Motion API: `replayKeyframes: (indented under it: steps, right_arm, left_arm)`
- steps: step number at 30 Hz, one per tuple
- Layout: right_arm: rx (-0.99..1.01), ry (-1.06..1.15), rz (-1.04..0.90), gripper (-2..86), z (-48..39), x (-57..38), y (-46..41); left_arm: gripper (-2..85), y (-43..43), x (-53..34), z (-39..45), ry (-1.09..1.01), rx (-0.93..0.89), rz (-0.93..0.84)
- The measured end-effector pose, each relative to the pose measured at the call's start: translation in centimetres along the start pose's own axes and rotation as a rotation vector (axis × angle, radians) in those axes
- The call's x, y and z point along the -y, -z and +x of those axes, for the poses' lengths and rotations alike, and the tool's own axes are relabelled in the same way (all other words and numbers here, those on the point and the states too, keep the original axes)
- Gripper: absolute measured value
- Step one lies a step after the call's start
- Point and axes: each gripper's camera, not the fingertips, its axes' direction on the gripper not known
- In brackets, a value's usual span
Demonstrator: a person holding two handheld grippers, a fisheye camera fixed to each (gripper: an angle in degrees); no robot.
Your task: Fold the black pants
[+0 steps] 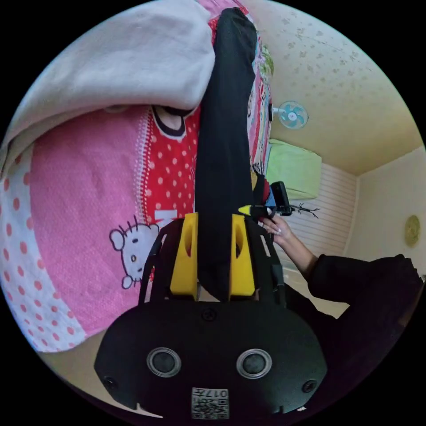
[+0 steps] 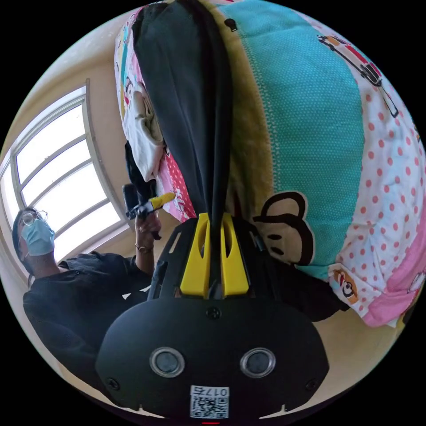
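Item: black pants [image 1: 224, 133], one garment, held at two points and stretched in a long band across a patterned bedspread [image 1: 84, 208]. Left gripper [image 1: 214, 230]: two yellow jaws, one on each side of a bunched fold of the black cloth, both pressing on it; the fabric runs from between the jaws away toward the far edge of the left gripper view. Right gripper [image 2: 214, 237]: yellow jaws drawn close together, pinching a narrow gathered edge of the same pants [image 2: 191, 97], which widen into a broad dark panel beyond the tips. Bedspread, in the left gripper view: pink field, white and red dotted bands, a cartoon cat figure; a pale grey-white blanket [image 1: 133, 57] lies on it beside the pants. Bedspread [image 2: 310, 111] in the right gripper view: teal panel, white band with pink dots, a cartoon monkey figure. Person: black sleeve [image 1: 355, 284] and a hand [image 1: 277, 230] holding the other gripper at the pants' edge, seen in the left gripper view; the right gripper view shows the person in a black top [image 2: 84, 288] near a window [image 2: 57, 177], hand raised on the other gripper. Room: wall fan [image 1: 292, 114], green cloth [image 1: 293, 166].
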Motion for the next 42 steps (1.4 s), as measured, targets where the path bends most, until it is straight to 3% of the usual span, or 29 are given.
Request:
replayKeyframes:
  steps: [5, 8, 14, 18, 20, 23, 25, 29, 32, 36, 42]
  right_arm:
    - [0.041, 0.049, -0.001, 3.7, 1.6, -0.9, -0.4]
    - [-0.041, 0.088, -0.036, 3.8, 2.4, -3.2, -0.3]
    - [-0.090, 0.073, -0.287, 5.6, 6.2, -10.3, -0.6]
    - [-0.056, 0.117, -0.122, 11.4, 7.1, -10.3, 4.0]
    - [0.063, 0.197, 0.112, 13.4, 7.9, -8.6, 8.0]
    - [0.261, 0.255, 0.254, 14.2, 10.8, -4.4, 10.5]
    - [0.268, 0.266, 0.232, 14.4, 11.9, -1.3, 10.5]
    - [0.167, 0.344, 0.032, 10.7, 11.4, 2.7, 8.9]
    - [0.391, 0.379, 0.010, 10.8, 11.9, 1.3, 8.6]
    - [0.332, 0.364, 0.042, 8.0, 11.0, -1.7, 7.7]
    - [0.571, 0.710, 0.139, 2.8, 2.9, -14.5, 14.9]
  left_arm:
    - [6.2, -7.7, 1.1, -1.0, 0.020, 0.035, -0.045]
    - [4.7, -10.3, -1.0, -0.2, -0.018, 0.045, -0.057]
    - [4.9, -18.1, -8.7, 0.3, 0.009, 0.036, -0.359]
    - [9.7, -15.1, -10.6, -0.5, 0.055, -0.001, -0.098]
    - [10.3, -13.1, -9.5, -1.4, 0.039, -0.049, 0.038]
    - [10.7, -11.4, -5.6, -4.0, 0.053, -0.073, 0.146]
    - [10.9, -11.9, -1.6, -5.0, 0.029, -0.144, 0.163]
    - [10.8, -15.7, 3.2, -4.3, 0.017, -0.123, 0.050]
    - [10.3, -19.3, 4.3, -3.9, 0.024, -0.192, 0.009]
    - [5.5, -21.5, 1.4, -3.4, 0.069, -0.190, 0.123]
    - [5.0, -18.3, -8.1, 8.2, -0.240, -0.356, 0.296]
